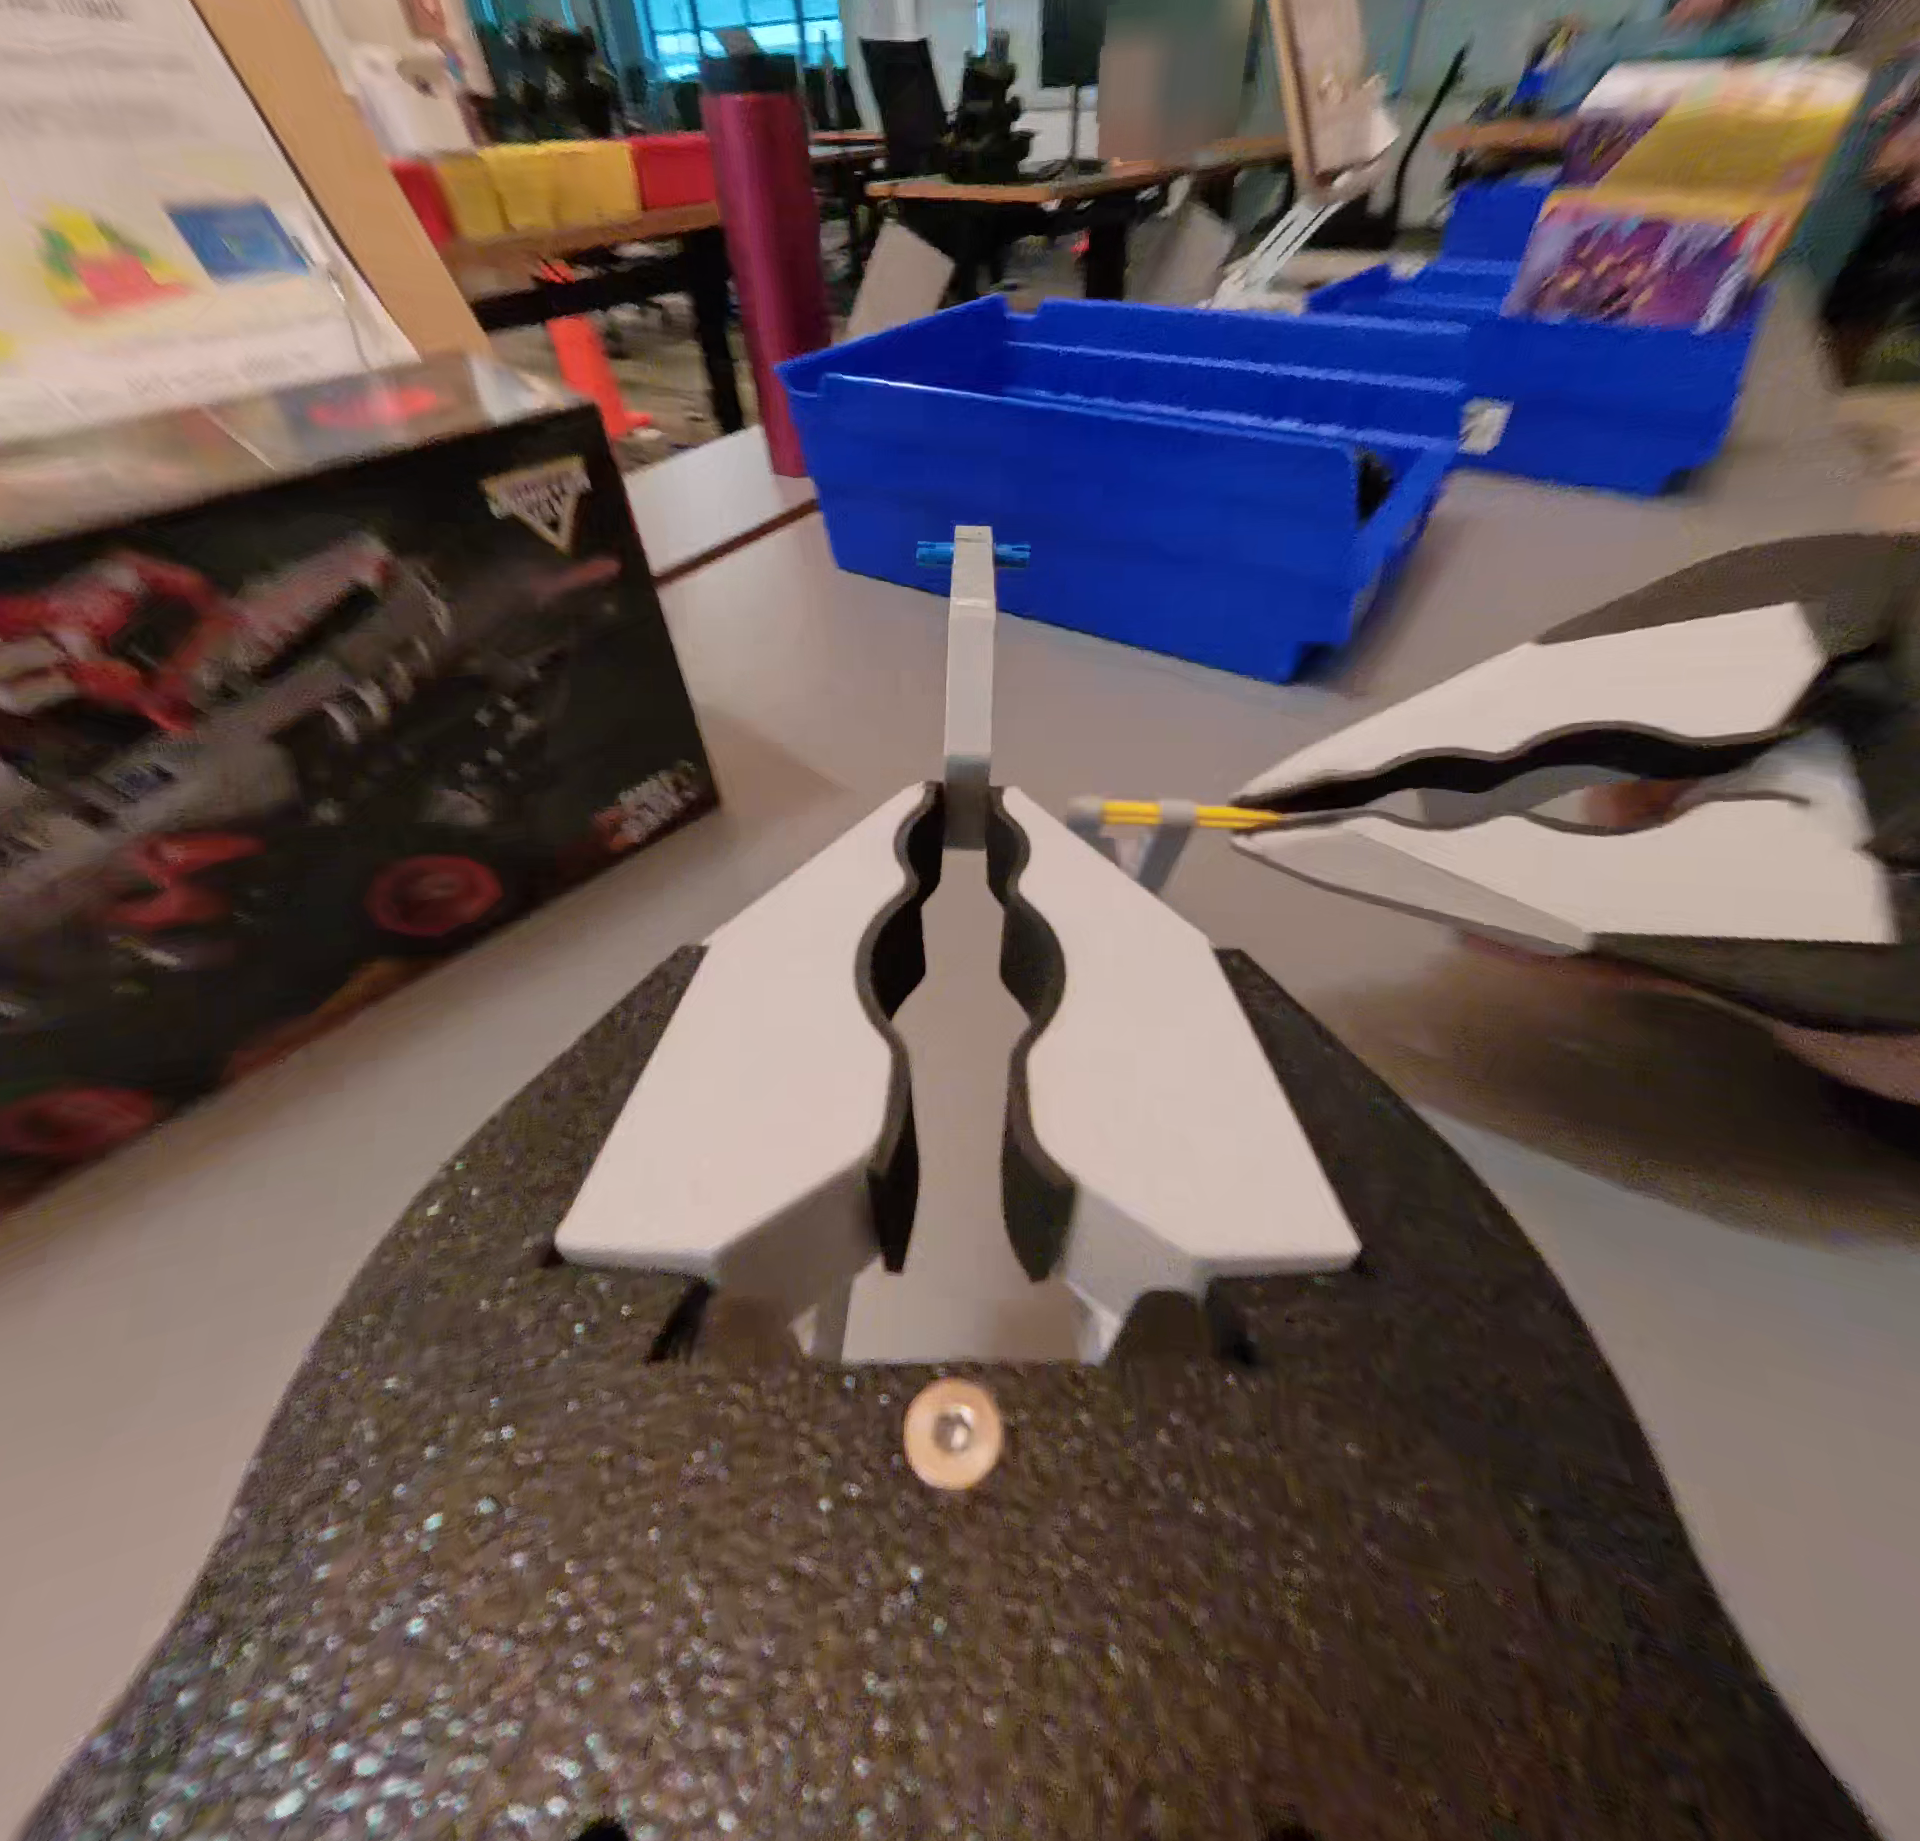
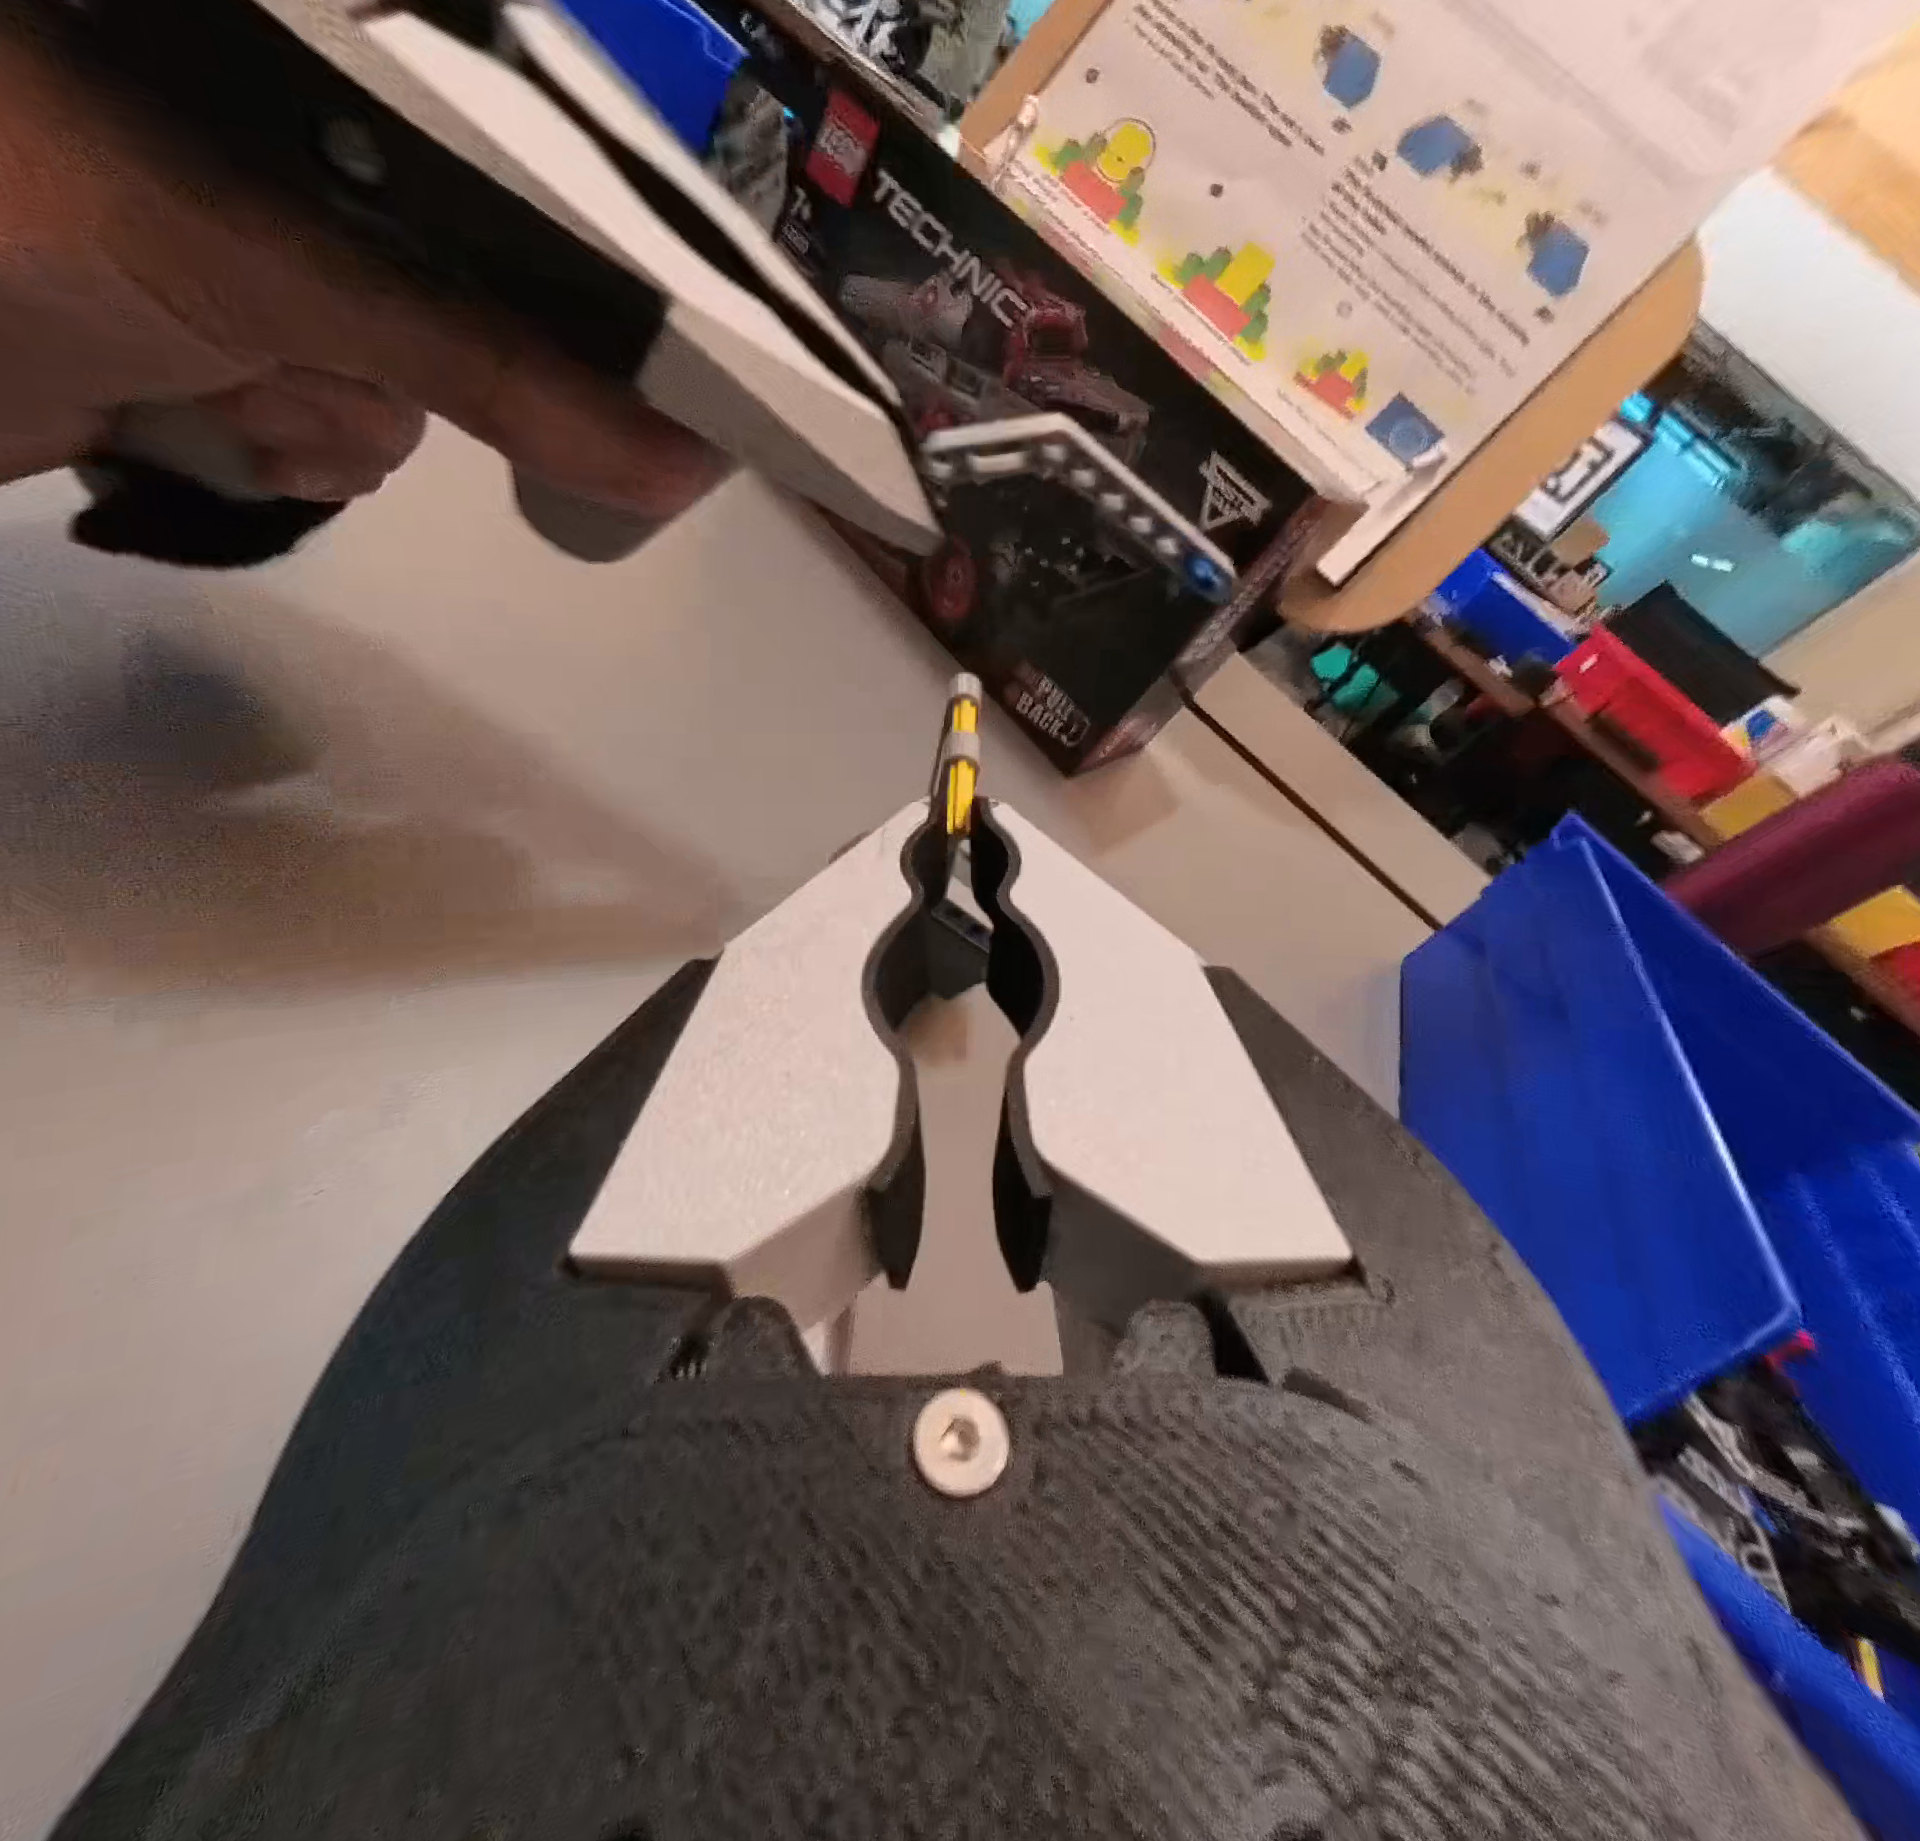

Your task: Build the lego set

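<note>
My left gripper (image 1: 966,804) is shut on a grey Technic beam (image 1: 971,648) that stands up from the fingertips, with a blue pin (image 1: 974,553) through its far end. In the right wrist view the same beam (image 2: 1070,487) shows as an L-shaped grey piece with a row of holes, held by the left gripper (image 2: 925,482) at upper left. My right gripper (image 2: 961,820) is shut on a yellow axle (image 2: 962,742) that carries grey bushes. It also shows in the left wrist view (image 1: 1174,815), pointing left toward the beam from the right gripper (image 1: 1262,817), a short way apart.
The black set box (image 1: 312,752) stands at left on the pale table (image 1: 831,679). Blue bins (image 1: 1122,482) sit behind and to the right, one holding colourful booklets (image 1: 1683,212). An instruction sheet on a board (image 2: 1351,150) leans behind the box. A maroon bottle (image 1: 769,264) stands beyond. There is about 7 cm between the tips of the two grippers.
</note>
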The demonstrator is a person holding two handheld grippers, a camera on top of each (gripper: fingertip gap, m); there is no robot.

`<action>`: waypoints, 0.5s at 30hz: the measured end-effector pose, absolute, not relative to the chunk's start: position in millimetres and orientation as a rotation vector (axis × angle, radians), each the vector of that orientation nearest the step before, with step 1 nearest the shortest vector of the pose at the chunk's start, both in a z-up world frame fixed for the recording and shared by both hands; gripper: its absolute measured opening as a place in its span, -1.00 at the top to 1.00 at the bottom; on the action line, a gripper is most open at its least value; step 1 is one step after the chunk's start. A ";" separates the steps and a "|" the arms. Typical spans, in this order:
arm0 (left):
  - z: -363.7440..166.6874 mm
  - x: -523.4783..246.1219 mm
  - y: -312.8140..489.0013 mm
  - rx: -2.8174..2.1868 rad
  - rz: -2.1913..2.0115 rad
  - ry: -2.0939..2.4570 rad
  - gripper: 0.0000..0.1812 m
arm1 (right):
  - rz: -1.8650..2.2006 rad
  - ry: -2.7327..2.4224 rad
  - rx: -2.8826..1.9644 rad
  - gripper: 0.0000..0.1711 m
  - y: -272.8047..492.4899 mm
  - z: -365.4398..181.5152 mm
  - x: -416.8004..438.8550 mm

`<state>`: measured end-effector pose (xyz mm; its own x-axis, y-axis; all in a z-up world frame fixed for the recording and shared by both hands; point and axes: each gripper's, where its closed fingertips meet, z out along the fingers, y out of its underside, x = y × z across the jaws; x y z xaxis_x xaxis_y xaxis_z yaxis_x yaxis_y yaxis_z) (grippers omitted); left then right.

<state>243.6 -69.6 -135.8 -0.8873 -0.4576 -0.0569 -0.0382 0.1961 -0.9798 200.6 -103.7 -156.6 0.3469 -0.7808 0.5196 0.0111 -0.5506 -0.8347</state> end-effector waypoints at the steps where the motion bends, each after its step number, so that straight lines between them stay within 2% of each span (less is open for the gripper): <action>1: -134.4 247.4 -67.6 -0.439 -1.685 2.119 0.94 | -1.264 0.653 -1.833 0.97 -99.8 -156.7 198.6; 9: -181.6 250.7 -59.2 -0.541 -1.613 2.360 0.94 | -1.129 0.553 -1.821 0.97 -105.9 -159.8 188.2; 15: -169.4 238.4 -57.9 -0.596 -1.934 2.469 0.94 | -0.994 0.543 -1.794 0.97 -114.8 -154.7 181.4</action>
<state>238.4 -57.9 -169.4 -0.9289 -0.2579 0.2656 -0.3197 0.1970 -0.9268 181.4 -114.8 -154.7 0.5661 -0.7288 0.3852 0.0694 -0.4234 -0.9033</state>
